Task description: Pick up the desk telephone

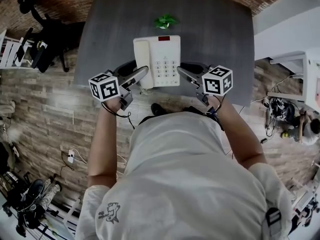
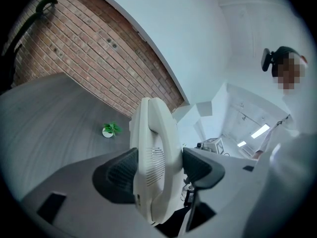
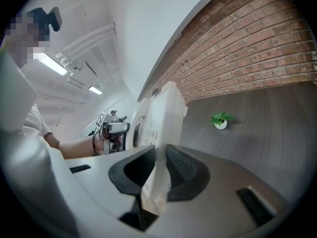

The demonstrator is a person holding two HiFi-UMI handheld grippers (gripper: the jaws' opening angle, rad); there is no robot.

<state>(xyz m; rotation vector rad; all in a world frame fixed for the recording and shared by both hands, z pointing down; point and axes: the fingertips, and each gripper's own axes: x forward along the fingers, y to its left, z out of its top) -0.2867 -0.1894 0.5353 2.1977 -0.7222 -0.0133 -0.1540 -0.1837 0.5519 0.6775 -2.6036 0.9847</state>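
The white desk telephone [image 1: 157, 60] with its handset and keypad is gripped from both sides over the near part of the grey table [image 1: 210, 29]. My left gripper [image 1: 142, 74] is shut on its handset side; in the left gripper view the pads press the telephone [image 2: 153, 152] from below and above, left gripper [image 2: 159, 165]. My right gripper [image 1: 181, 71] is shut on the keypad side's thin edge. In the right gripper view the telephone [image 3: 161, 128] stands edge-on between the jaws of the right gripper [image 3: 161, 170], with the other gripper behind it.
A small potted plant [image 1: 165, 21] stands on the table beyond the telephone; plant [image 2: 110, 129], plant [image 3: 220, 119]. A black chair [image 1: 45, 39] is at the table's left, white furniture [image 1: 305, 79] and cables to the right. A brick wall runs behind the table.
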